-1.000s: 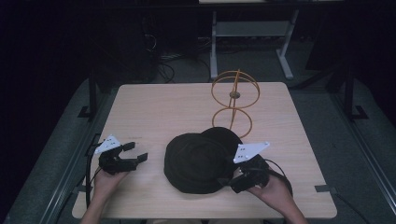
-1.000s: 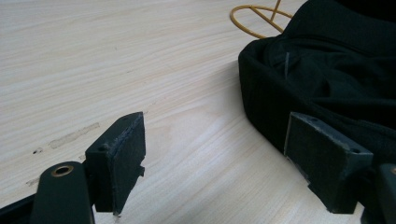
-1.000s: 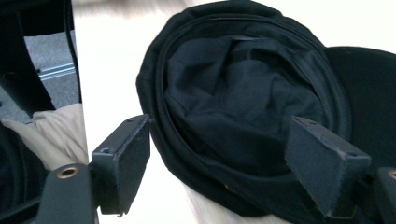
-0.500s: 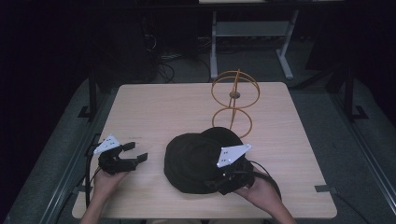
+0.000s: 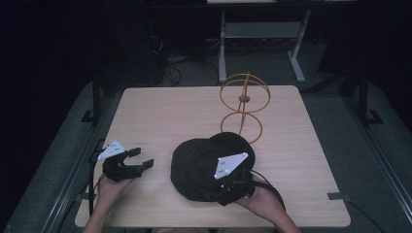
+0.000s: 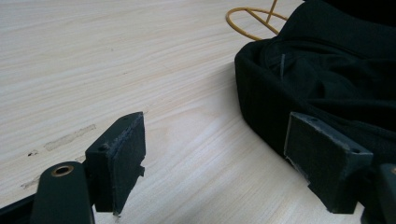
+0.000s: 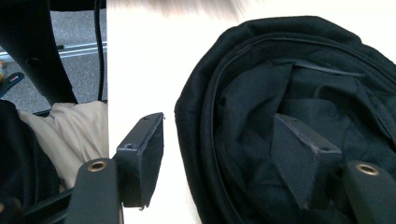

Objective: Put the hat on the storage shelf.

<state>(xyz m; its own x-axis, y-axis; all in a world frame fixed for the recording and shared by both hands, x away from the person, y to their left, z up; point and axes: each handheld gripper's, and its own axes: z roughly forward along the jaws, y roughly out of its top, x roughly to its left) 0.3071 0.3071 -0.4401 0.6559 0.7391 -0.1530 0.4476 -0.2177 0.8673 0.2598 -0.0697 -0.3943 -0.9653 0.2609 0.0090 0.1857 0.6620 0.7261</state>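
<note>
High view: a black hat (image 5: 204, 162) lies upside down near the table's (image 5: 160, 111) front edge, just in front of a yellow wire stand (image 5: 243, 109). The right gripper (image 5: 232, 187) sits over the hat's near rim; the left gripper (image 5: 138, 162) rests well to its left, jaws apart.

Left gripper view: open jaws hold nothing — the hat lies just beside one pad.

Right gripper view: the jaws have just been closing and straddle the hat's rim — one pad inside, one outside, neither pressing it yet.

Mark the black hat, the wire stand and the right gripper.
black hat (image 5: 194, 162): high view, on its crown.
wire stand (image 5: 244, 99): high view, on the upper ring's hub.
right gripper (image 7: 219, 158): right gripper view, midway between fingertips.
</note>
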